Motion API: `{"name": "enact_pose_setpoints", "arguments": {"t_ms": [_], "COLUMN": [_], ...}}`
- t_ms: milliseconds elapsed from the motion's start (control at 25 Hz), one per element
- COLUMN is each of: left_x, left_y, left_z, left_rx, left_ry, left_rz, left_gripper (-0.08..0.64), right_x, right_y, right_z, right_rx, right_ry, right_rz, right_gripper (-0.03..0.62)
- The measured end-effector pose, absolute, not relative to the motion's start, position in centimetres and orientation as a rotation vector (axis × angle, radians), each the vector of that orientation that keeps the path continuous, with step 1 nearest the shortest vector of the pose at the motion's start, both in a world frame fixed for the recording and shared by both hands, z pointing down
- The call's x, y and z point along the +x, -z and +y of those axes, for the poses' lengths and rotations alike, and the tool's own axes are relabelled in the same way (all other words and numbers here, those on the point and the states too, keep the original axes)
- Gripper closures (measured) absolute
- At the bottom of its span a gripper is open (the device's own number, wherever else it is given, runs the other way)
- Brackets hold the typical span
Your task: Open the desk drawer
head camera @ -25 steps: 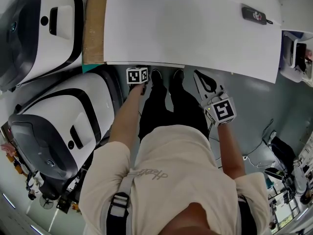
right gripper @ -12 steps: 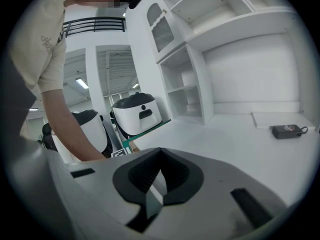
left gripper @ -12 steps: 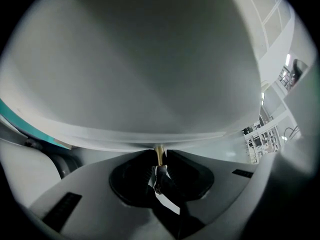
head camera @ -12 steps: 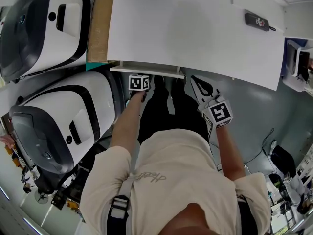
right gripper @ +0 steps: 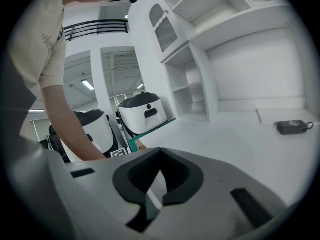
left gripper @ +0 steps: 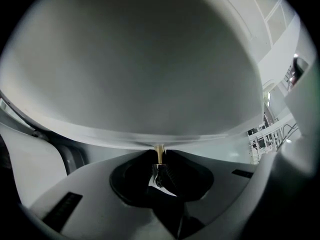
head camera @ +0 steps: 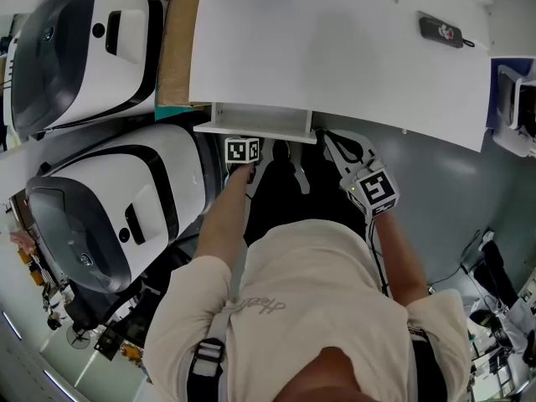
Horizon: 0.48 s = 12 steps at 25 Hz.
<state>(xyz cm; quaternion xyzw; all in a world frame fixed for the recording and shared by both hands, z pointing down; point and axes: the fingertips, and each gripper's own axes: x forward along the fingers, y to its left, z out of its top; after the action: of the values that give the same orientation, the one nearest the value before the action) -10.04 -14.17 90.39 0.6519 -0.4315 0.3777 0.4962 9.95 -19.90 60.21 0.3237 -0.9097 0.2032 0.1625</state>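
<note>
Two grippers work at the near edge of the desk: the left gripper is closing its jaws on the small brass knob, and the right gripper waits beside it, jaws together and empty. The drawer stands partly out under the desk's near left, so a firm, level pull straight nearward looks best. Only the left gripper view shows the knob; only the head view shows the drawer's opening.

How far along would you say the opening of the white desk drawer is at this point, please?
Done: the white desk drawer already stands partly out from under the white desk top. In hand: the left gripper has the drawer's small brass knob between its jaws, which are closing on it. The right gripper holds nothing. Left: probably pulling the drawer out the rest of the way.
</note>
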Motion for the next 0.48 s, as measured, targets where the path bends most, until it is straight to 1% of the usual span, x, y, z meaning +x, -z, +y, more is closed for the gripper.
{"name": "enact_pose_setpoints", "arguments": {"t_ms": [240,480], "left_x": [-10.1,-10.6], "left_y": [-90.1,-90.0], "left_z": [-12.4,-10.1], "left_rx": [1.598,1.628], "left_ry": [-0.954,-0.951], "left_rz": [-1.028,-1.011], "left_gripper": [0.485,0.486], "right_x": [9.0,6.5], "right_y": [-60.6,-60.1], "right_z": [-17.9,-15.1], "right_rx": [0.936,0.961], "right_ry": [-0.606,-0.599], "right_rz": [-2.569,-2.534], "right_gripper": [0.595,0.595]}}
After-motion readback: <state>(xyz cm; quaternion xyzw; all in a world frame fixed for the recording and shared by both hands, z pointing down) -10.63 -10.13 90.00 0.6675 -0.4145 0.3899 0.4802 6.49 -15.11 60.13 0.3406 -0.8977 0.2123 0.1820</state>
